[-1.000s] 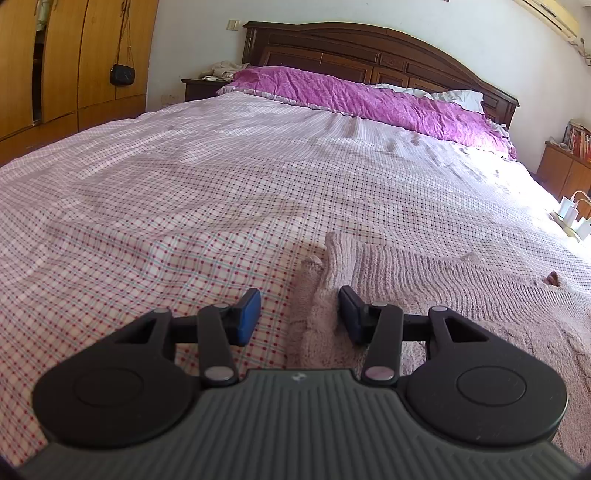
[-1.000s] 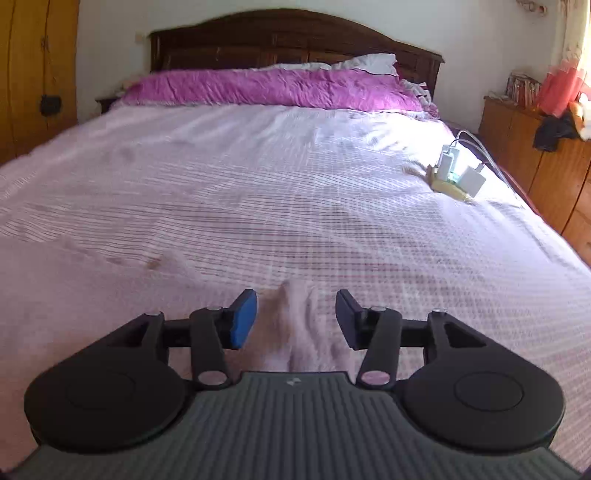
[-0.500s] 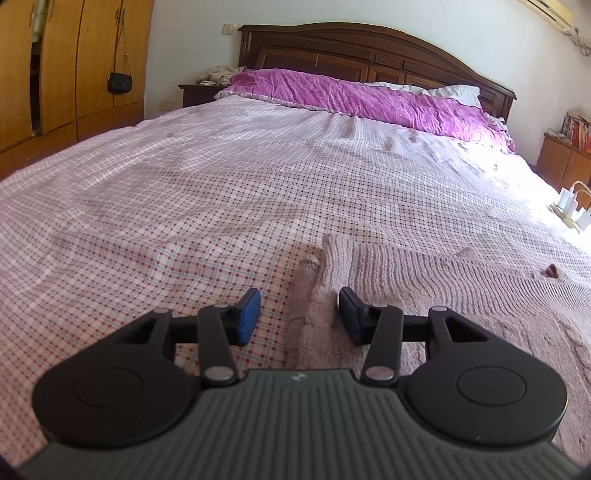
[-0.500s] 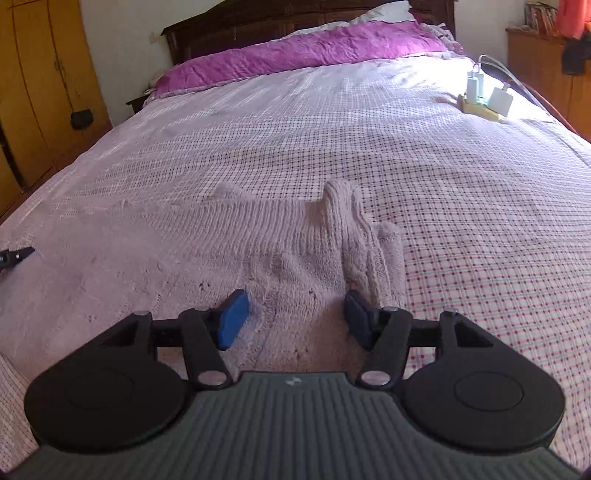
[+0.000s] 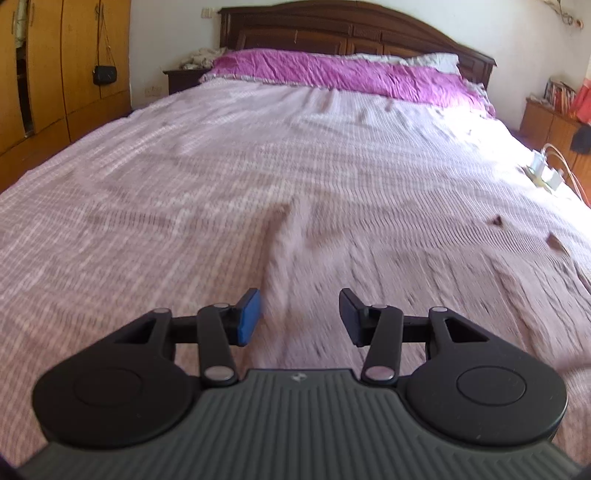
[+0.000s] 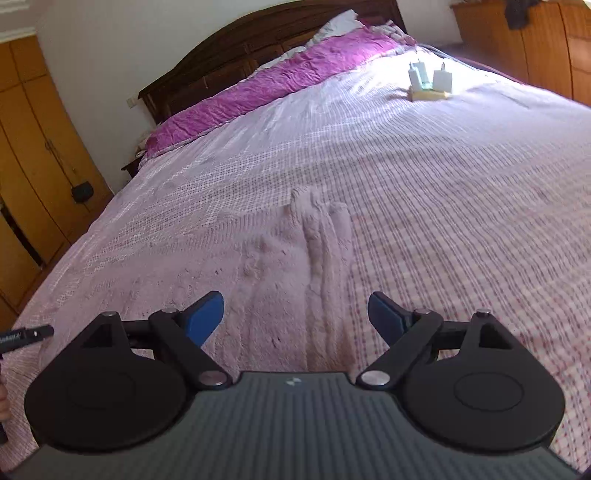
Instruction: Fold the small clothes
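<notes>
A pale pink knitted garment point(image 6: 295, 266) lies spread flat on the checked bedsheet point(image 6: 461, 206), at the near end of the bed. The right claw point(image 6: 295, 317) hangs over its folded right edge, fingers spread wide, holding nothing. The left claw point(image 5: 298, 314) hangs over its left edge, fingers parted, also empty.

Rough pink knit garment point(image 6: 295, 266) on checked cloth bedsheet point(image 6: 461, 206); glossy wooden headboard point(image 5: 354, 35).

sunlit checked bed point(image 5: 258, 166), dark wooden headboard point(image 5: 351, 29), orange wardrobes point(image 5: 55, 66).
</notes>
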Tool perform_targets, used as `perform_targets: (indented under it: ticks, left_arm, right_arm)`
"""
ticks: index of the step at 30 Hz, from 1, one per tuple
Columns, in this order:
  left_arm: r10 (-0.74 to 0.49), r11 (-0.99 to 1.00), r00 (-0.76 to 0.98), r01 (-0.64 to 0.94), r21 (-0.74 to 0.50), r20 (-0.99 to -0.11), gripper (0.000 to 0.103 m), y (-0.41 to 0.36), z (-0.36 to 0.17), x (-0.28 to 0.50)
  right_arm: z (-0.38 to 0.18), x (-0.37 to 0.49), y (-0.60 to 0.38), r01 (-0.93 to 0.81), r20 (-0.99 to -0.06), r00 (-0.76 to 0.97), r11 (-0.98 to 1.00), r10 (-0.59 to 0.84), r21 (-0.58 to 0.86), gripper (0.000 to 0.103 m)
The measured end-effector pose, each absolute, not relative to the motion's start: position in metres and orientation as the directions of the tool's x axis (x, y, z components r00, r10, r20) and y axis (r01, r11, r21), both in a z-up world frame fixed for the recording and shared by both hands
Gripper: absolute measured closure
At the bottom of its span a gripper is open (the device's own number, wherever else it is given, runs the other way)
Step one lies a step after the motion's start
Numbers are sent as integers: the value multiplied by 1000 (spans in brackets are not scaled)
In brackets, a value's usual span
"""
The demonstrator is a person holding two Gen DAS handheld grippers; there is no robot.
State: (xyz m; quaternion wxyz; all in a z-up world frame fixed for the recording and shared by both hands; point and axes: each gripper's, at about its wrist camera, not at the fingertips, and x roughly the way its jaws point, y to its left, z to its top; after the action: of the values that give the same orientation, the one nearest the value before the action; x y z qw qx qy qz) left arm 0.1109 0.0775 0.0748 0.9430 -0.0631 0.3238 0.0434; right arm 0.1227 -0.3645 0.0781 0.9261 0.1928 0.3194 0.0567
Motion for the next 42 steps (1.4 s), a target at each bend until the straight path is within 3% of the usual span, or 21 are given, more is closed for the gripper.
perform_targets:
  ticks: [6,14,19,23,30,39,42]
  left_arm:
    - [29,991,768,-106,-82,-640,54,68,77,95]
    - [40,991,742,-115,-69,-670,54,61,76,86]
    - [50,992,726,-114,-48,-686,54,53,73,81]
    - [56,994,719,-105,-29,-693,54,46,74,79]
    - [37,988,706,-133,-81,-708,54,43,79,82]
    - [80,989,695,-146,-31,-715,54,31,81,78]
    - [74,990,696,-136,-30,-714,54,27,81,78]
  right_arm:
    - [45,122,-377,62,-588,758,866,282,496,11]
    - [27,115,-378,-14,-521,783,848,339,530,0]
    - [25,112,-381,-31,-493,793,833,357,553,0]
    - [26,109,-397,-4,-425,826,758,370,652,0]
    - [27,140,-391,-33,-378,817,690,435,723,0]
    - [21,144,-358,-65,-423,825,806,375,588,0]
    - [18,140,-362,-94,-375,834,774,405,627,2]
